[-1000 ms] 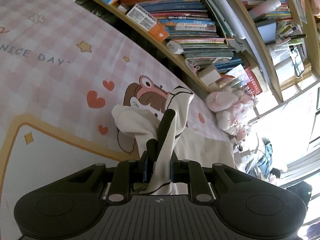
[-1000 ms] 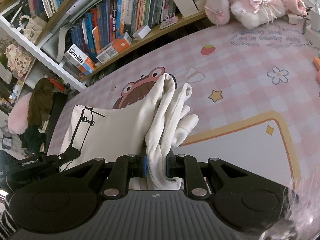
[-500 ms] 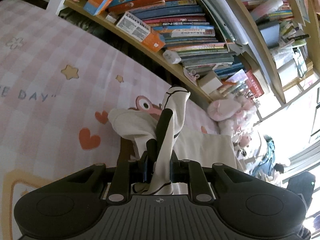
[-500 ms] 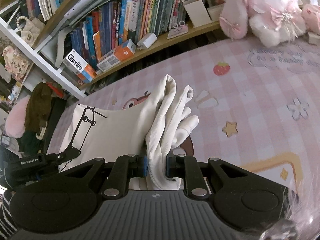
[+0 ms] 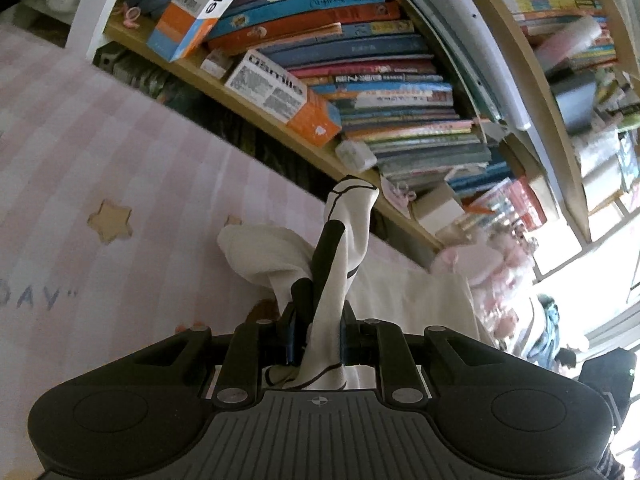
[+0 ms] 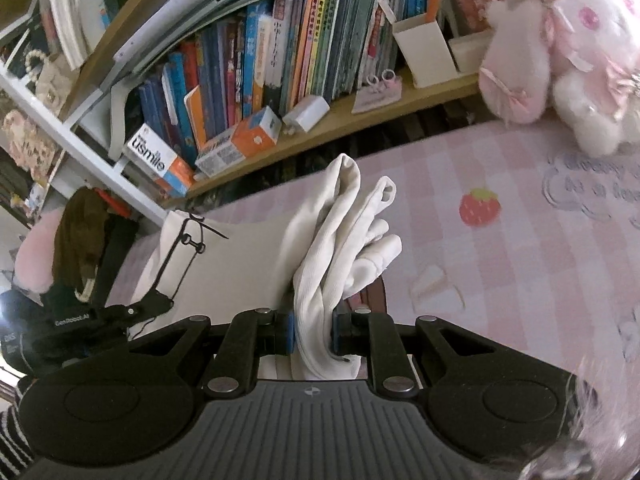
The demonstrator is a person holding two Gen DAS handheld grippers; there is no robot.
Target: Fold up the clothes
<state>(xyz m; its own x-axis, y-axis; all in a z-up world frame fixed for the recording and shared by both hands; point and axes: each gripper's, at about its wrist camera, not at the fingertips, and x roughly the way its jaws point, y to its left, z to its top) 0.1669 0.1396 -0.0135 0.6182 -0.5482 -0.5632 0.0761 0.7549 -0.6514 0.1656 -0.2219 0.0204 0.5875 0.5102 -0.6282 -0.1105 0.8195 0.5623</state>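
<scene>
A white garment (image 6: 240,264) with a black line drawing stretches between both grippers above the pink checked mat (image 6: 500,264). In the right wrist view my right gripper (image 6: 313,332) is shut on a bunched, ribbed white fold (image 6: 340,240) that stands up past the fingers. At the far left of that view my left gripper (image 6: 160,302) pinches the garment's other corner. From the left wrist, my left gripper (image 5: 318,336) is shut on the white garment (image 5: 352,232), with a black strip (image 5: 328,248) rising beside the fold. The rest of the cloth (image 5: 420,300) trails off to the right.
A low wooden bookshelf (image 6: 360,108) packed with books and small boxes runs close along the mat's far edge. Pink plush toys (image 6: 560,60) sit at the far right, and a white box (image 6: 424,48) stands on the shelf. A brown and pink pile (image 6: 76,236) lies at left.
Both grippers have carried the garment toward the bookshelf. The shelf now looms larger, and the mat's prints have slid back under the grippers. Both grips are unchanged.
</scene>
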